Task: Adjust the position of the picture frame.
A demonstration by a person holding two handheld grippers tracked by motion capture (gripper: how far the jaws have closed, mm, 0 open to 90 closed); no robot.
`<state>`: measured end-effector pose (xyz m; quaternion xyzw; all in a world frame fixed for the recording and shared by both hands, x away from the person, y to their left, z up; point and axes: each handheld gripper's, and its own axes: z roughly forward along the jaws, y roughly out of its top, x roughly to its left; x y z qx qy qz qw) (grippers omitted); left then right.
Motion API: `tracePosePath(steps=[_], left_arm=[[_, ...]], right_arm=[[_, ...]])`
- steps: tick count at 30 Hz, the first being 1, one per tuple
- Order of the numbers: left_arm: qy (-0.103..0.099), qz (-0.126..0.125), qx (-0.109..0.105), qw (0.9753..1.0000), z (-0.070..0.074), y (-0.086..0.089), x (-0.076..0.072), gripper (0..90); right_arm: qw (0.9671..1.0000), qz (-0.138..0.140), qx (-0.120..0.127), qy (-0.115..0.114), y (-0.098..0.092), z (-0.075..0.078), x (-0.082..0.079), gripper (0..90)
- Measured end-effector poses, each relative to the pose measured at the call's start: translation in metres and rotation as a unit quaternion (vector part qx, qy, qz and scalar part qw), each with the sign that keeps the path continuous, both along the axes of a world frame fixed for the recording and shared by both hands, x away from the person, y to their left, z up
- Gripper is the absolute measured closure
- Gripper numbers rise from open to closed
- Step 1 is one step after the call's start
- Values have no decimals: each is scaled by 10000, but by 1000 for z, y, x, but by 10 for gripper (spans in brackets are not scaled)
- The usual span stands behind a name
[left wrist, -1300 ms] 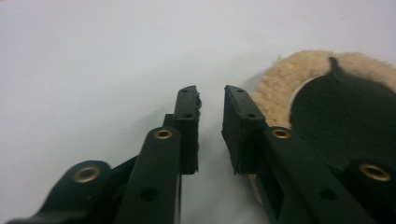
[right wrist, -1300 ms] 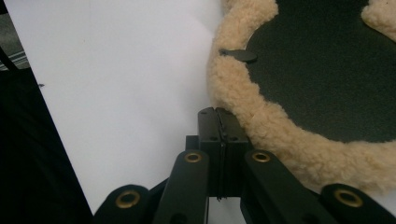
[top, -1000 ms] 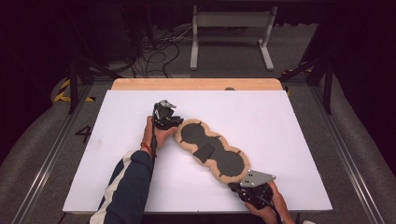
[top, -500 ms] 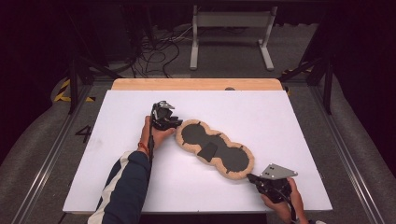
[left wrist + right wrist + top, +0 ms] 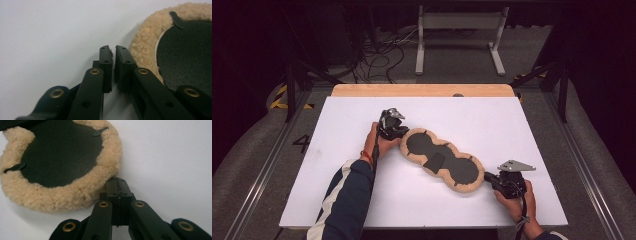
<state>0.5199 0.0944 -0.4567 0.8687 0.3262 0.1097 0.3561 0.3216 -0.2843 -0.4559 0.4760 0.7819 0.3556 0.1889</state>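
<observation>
A long lobed pad [image 5: 459, 170] with a black centre and a tan fleece rim lies slantwise on the white table [image 5: 492, 120]. My left gripper [image 5: 400, 135] rests at the pad's upper left end. In the left gripper view its jaws [image 5: 112, 48] stand almost together with only a slit between them and nothing in it, and the fleece [image 5: 145, 42] lies just to their right. My right gripper [image 5: 489, 178] sits at the pad's lower right end. It [image 5: 118, 180] is shut and empty, with its tips beside the fleece rim [image 5: 75, 195].
A wooden strip [image 5: 422, 90] borders the table's far edge. Metal rails [image 5: 267, 165] run along both sides. A white stand [image 5: 459, 35] and loose cables [image 5: 377, 55] are on the floor beyond. White tabletop spreads around the pad.
My right gripper has moved to the right and a little forward, out from the pad's lower right end. The left gripper and the pad have stayed put.
</observation>
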Motion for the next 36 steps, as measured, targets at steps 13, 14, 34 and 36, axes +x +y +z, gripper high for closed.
tracePosePath(steps=[13, 14, 34, 36], left_arm=[[73, -406, -316, 9986, -5, 22, -23, 900], [119, -368, -336, 9987, -5, 25, -28, 900], [44, -174, -124, 9998, -4, 62, -79, 889], [59, -129, -209, 9997, -5, 64, -81, 872]], right_arm=[[9999, -156, -18, -5, 0, 0, 2, 900], [9999, -159, -26, -3, 1, 0, 2, 900], [9999, 105, -11, -44, 12, 0, 41, 900], [9999, 126, -33, -50, 12, 0, 41, 900]])
